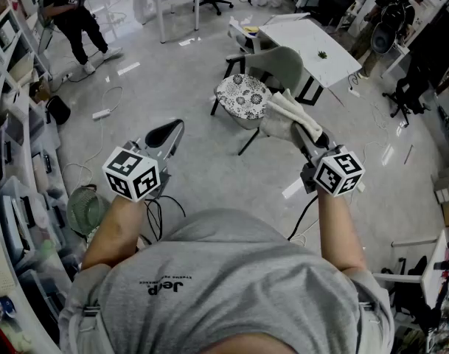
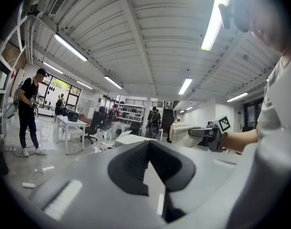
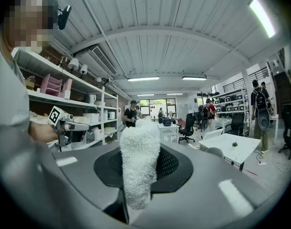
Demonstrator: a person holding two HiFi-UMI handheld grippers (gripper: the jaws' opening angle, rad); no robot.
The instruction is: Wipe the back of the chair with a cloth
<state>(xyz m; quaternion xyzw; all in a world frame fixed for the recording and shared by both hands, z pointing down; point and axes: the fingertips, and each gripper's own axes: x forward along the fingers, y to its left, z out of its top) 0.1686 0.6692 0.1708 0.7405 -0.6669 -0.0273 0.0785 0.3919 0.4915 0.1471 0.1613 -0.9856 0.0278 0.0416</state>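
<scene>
The chair stands on the floor ahead of me, with a black-and-white patterned seat [image 1: 242, 96] and a pale grey-green back [image 1: 284, 63]. A white fluffy cloth [image 1: 284, 116] is pinched in my right gripper [image 1: 307, 129], which hovers just in front of the seat's right edge, apart from the chair back. The right gripper view shows the cloth [image 3: 139, 163] standing up between the jaws, hiding what lies straight ahead. My left gripper [image 1: 172, 129] is shut and empty, held over bare floor to the left of the chair. In the left gripper view, its jaws [image 2: 148, 147] meet at the tips.
A white table [image 1: 312, 46] stands right behind the chair. Shelves and boxes [image 1: 14, 190] line the left wall, with a small fan [image 1: 84, 209] and cables on the floor. One person stands at far left [image 1: 73, 13] and another at far right [image 1: 390, 21].
</scene>
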